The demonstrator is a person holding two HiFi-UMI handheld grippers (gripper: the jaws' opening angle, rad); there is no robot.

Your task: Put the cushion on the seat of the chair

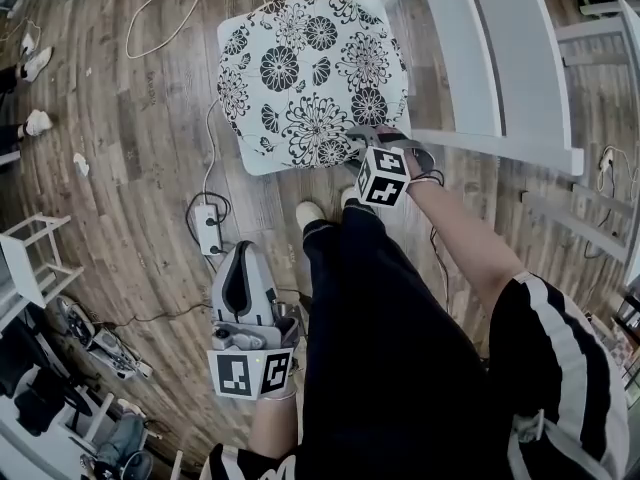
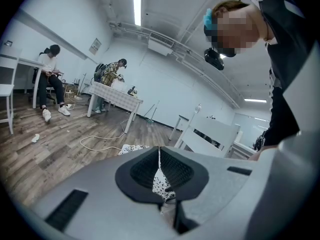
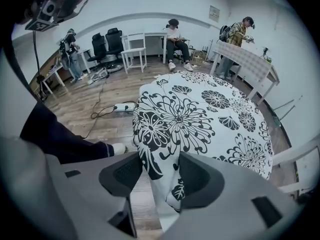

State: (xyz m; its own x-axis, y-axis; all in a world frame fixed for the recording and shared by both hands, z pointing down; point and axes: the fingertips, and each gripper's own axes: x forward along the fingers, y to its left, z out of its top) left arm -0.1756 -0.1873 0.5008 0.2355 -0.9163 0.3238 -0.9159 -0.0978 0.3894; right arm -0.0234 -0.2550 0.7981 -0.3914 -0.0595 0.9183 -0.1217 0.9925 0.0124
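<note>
Dark padded fingers (image 3: 120, 174) of the right gripper (image 3: 155, 171) stand apart astride the near edge of the white, black-flowered fabric cushion (image 3: 200, 119), which lies on the seat of the white wooden chair (image 1: 470, 48). I judge they should back straight off so neither pad drags it askew. Fingers of the left gripper (image 2: 160, 159) are together on nothing, well apart from the chair, and no container shows.

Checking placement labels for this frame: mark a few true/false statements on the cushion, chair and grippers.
1. The cushion lies on the seat of the chair. True.
2. The left gripper grips the cushion. False: it is shut, empty and held away from it.
3. The right gripper has its jaws apart, with the cushion's edge between them. True.
4. The cushion is plain grey. False: it is white with black flowers.
</note>
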